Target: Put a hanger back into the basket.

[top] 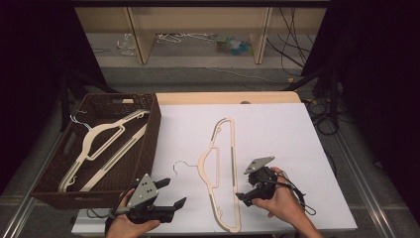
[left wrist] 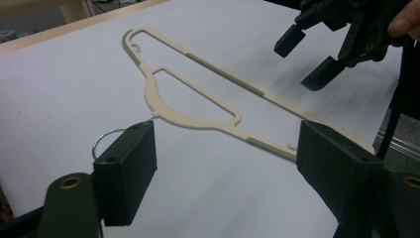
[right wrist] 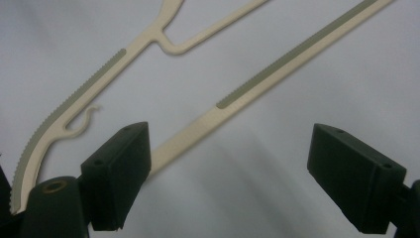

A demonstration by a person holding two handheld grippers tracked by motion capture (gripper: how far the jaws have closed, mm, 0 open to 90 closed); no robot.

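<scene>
A cream hanger (top: 220,168) lies flat on the white counter (top: 282,139), between the two tools. The left tool (top: 171,193) hovers near its wire hook, jaws spread; the right tool (top: 243,184) hovers just beside its straight bar, jaws spread, gripping nothing.

The high view looks forward and down from above the person's side, taking in the whole white worktop (top: 277,134). The left gripper view rides low on the left tool (top: 172,192), facing across the hanger (left wrist: 198,96) toward the right tool (left wrist: 309,59). The right gripper view sits close above that same hanger (right wrist: 277,67), which all three share.
</scene>
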